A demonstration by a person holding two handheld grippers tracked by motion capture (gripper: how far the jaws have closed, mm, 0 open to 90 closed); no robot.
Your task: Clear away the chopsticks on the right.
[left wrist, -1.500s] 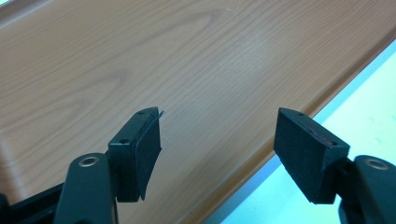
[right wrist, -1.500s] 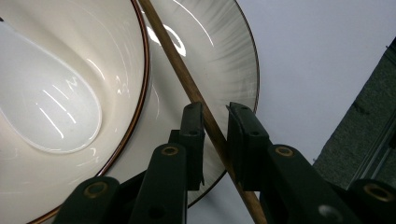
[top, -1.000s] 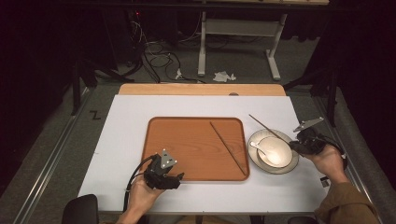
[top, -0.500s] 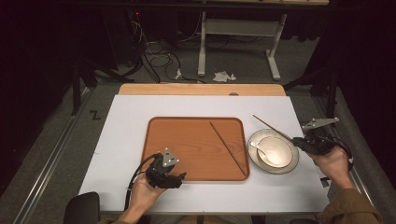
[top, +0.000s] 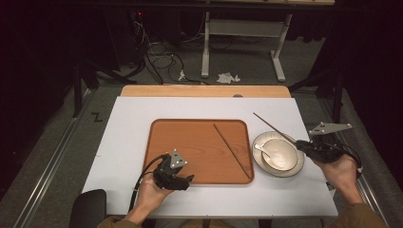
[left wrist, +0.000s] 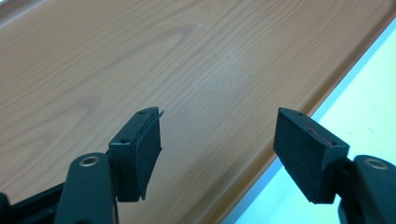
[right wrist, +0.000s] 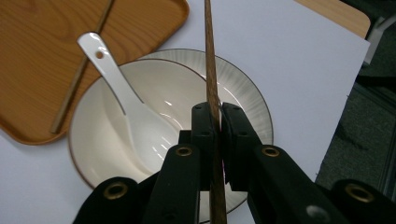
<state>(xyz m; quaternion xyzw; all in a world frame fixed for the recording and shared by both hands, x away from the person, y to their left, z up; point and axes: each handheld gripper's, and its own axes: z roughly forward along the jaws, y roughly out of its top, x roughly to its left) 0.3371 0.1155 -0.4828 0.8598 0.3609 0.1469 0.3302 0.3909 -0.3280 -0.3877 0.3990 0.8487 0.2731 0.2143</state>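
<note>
Your table (top: 142, 142) is evenly lit from overhead, surroundings nearly black. Soft shadows, mild glare inside the bowl (right wrist: 187, 93). Close jaws look blurred in both gripper views.

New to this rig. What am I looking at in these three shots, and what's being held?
No robot arm here: a person holds a two-jaw gripper in each hand at a white table.

The high view comes from a fixed camera above the person, looking forward and down. The other two come from cameras riding on each gripper, looking along its black jaws.

On the table: a wooden tray with one chopstick lying in it, and to its right a plate bearing a bowl with a white spoon.

The right gripper is shut on a second chopstick, held above the bowl; in the high view it sticks out toward the table's far side.

The left gripper is open, holding nothing, over the tray's near edge.
</note>
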